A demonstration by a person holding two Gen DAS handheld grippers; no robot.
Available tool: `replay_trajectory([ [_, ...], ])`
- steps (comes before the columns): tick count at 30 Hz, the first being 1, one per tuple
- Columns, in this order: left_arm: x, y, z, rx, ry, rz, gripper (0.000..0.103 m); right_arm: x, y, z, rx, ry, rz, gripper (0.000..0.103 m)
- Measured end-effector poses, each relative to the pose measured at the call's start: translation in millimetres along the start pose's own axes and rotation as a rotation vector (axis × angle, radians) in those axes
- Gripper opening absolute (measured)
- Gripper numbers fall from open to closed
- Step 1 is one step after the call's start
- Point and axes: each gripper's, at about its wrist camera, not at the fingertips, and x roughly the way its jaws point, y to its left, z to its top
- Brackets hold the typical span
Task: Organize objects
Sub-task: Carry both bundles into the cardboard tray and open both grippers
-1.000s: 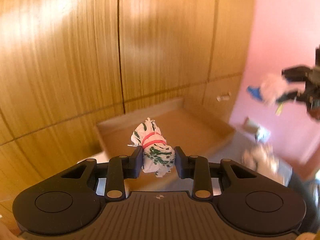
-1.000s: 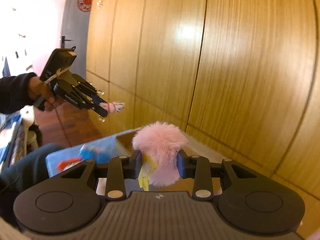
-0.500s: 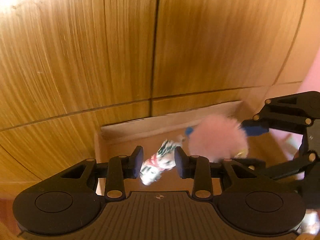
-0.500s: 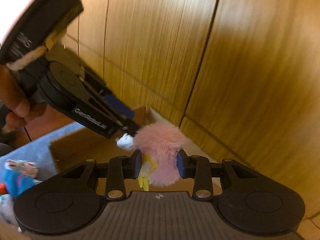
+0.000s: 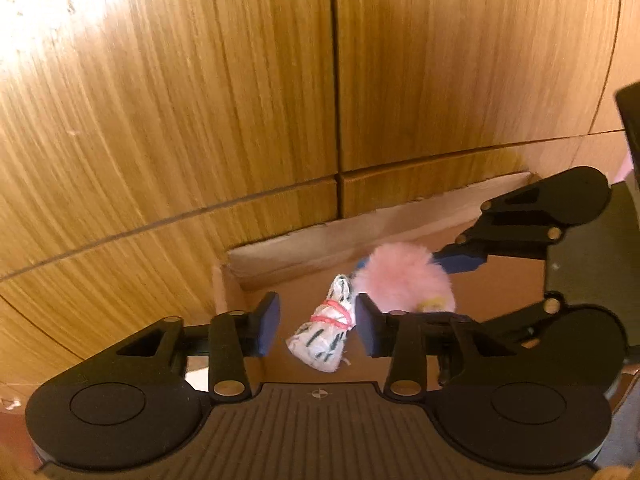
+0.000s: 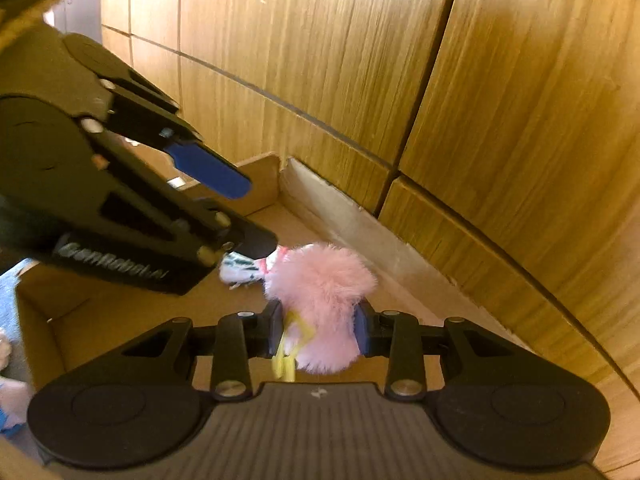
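My left gripper (image 5: 317, 322) hangs over an open cardboard box (image 5: 320, 248) with its jaws opening. A white cloth bundle (image 5: 324, 332) with green marks and a red band sits between them, clear of both pads, low over the box floor. My right gripper (image 6: 319, 332) is shut on a pink fluffy toy (image 6: 320, 284) with a yellow tag, also over the box (image 6: 260, 184). In the right wrist view the left gripper (image 6: 252, 216) crosses from the upper left, and the bundle (image 6: 242, 272) lies just under its tip. The pink toy (image 5: 404, 276) nearly touches the bundle.
A wooden panelled wall (image 5: 320, 100) rises right behind the box's far side. The two grippers are close together above the box. At the left edge of the right wrist view, a grey cloth surface (image 6: 12, 280) carries more small toys (image 6: 10, 404).
Both grippers came down and together over the box. The left jaws widened and let go of the white bundle. The right gripper kept its hold on the pink toy.
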Motion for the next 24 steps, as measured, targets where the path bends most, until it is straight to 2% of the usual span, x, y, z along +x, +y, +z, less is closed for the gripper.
replay_trajectory([
  [5, -1.5, 1.5, -2.1, 0.009, -0.004, 0.047, 0.06, 5.2, 2.2, 8.1, 0.003, 0.006, -0.003, 0.034],
  [11, 0.2, 4.3, -4.5, 0.003, -0.003, 0.064, 0.069, 7.9, 4.8, 10.9, -0.006, 0.011, -0.015, 0.043],
  [20, 3.8, 2.1, -2.8, 0.004, -0.01, 0.07, 0.074, -0.9, 4.6, 8.8, -0.005, 0.007, -0.031, 0.051],
  [22, -4.8, 4.0, -3.7, 0.002, -0.017, 0.069, 0.077, -3.4, 4.6, 8.6, -0.003, 0.004, -0.032, 0.058],
  [24, -9.0, 5.1, -4.8, 0.002, -0.024, 0.072, 0.081, -9.3, 6.0, 7.4, 0.003, -0.007, -0.031, 0.061],
])
